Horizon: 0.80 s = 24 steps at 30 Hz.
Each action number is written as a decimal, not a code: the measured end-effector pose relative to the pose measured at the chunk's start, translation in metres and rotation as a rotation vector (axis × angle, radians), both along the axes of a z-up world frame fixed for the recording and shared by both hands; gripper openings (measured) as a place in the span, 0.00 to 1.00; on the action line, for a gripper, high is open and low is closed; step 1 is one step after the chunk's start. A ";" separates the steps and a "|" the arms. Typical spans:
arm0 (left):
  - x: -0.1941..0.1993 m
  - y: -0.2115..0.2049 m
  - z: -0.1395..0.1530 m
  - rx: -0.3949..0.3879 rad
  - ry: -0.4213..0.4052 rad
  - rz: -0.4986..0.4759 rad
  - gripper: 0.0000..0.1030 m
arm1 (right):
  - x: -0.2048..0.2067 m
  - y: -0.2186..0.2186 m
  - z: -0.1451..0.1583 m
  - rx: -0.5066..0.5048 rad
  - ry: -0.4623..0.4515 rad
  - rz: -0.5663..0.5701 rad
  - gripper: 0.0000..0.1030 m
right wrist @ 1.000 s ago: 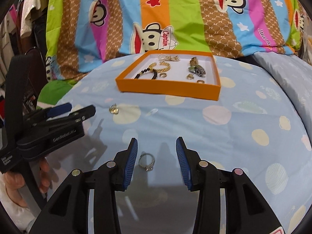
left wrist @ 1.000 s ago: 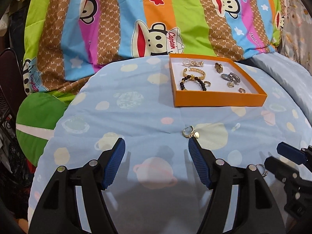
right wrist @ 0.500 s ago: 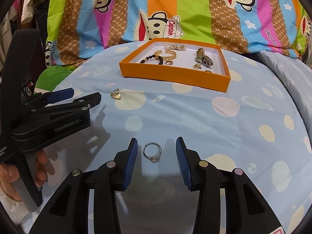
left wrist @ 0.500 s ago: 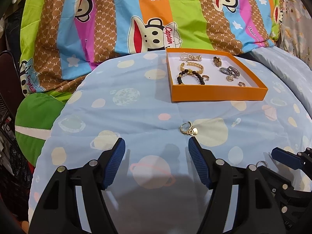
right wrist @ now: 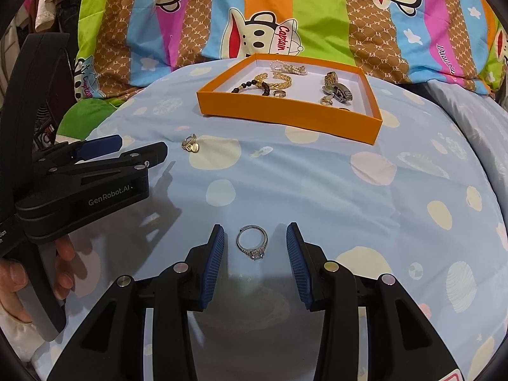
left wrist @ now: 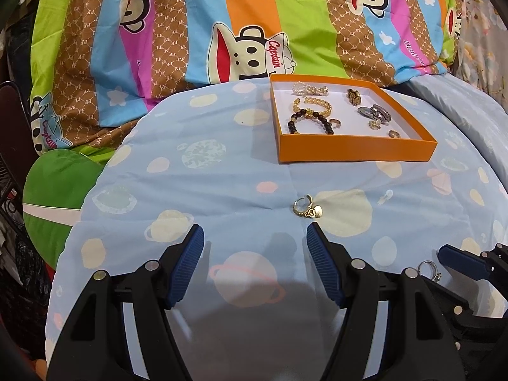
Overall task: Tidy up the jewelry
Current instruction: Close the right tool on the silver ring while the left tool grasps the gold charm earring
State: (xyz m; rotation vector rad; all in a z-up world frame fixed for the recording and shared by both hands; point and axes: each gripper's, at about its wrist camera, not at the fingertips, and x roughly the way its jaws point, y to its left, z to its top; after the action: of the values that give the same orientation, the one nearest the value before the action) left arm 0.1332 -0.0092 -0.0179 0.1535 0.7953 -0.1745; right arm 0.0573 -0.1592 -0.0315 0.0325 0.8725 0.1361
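Silver ring (right wrist: 252, 243) with a small clear stone lies flat on the pale blue bedspread (right wrist: 317, 184), squarely between the blue pads of the right gripper (right wrist: 255, 255). The jaws stand apart, a gap of bare cloth on each side of the band, so neither pad touches it. In the left wrist view the same ring peeks out at the lower right, just beside the right gripper's blue tip (left wrist: 457, 258).

The left gripper (left wrist: 254, 262) also has its jaws apart with nothing between them, only cloth and shadow. A gold ring with a small charm (left wrist: 307, 207) lies just beyond its right pad, a little off the line between the jaws. From the right wrist view that gold ring sits near the tip of the left gripper, on the tray's near side and toward its left corner.

The orange tray (right wrist: 285, 117) rests farther up the bedspread, well apart from both loose rings, with open cloth all the way between. Its low wall faces the grippers. Inside, a dark bead bracelet (left wrist: 309, 119) and a gold chain bracelet (left wrist: 312, 103) lie at the left, a pale bracelet (left wrist: 309, 89) at the back, and several small rings and metal pieces (left wrist: 373, 114) at the right; bare white floor shows in the middle and along the front.

Behind the tray rises a striped cartoon-monkey quilt (right wrist: 317, 9). The bedspread rounds off and falls away left of the tray, where a green cushion (left wrist: 60, 190) shows. A hand (right wrist: 19, 282) grips the left gripper's handle at the edge of the right wrist view.
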 end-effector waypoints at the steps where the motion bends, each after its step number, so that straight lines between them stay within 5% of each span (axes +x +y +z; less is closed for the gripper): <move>1: 0.000 0.000 0.000 0.000 0.000 0.000 0.63 | 0.000 0.000 0.000 -0.002 -0.001 0.000 0.38; 9: 0.000 0.000 0.000 -0.001 0.001 -0.001 0.63 | 0.000 -0.001 0.001 0.001 0.001 0.001 0.18; 18: 0.015 -0.009 -0.005 -0.062 0.053 -0.018 0.63 | 0.000 -0.009 0.002 0.024 -0.009 -0.023 0.18; 24: 0.031 -0.026 -0.009 -0.033 0.075 -0.029 0.63 | 0.000 -0.008 0.002 0.021 -0.014 -0.023 0.18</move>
State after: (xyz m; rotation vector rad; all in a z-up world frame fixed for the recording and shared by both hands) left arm 0.1646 -0.0350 -0.0269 0.1278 0.8652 -0.2219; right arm 0.0571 -0.1671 -0.0291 0.0613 0.8567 0.1239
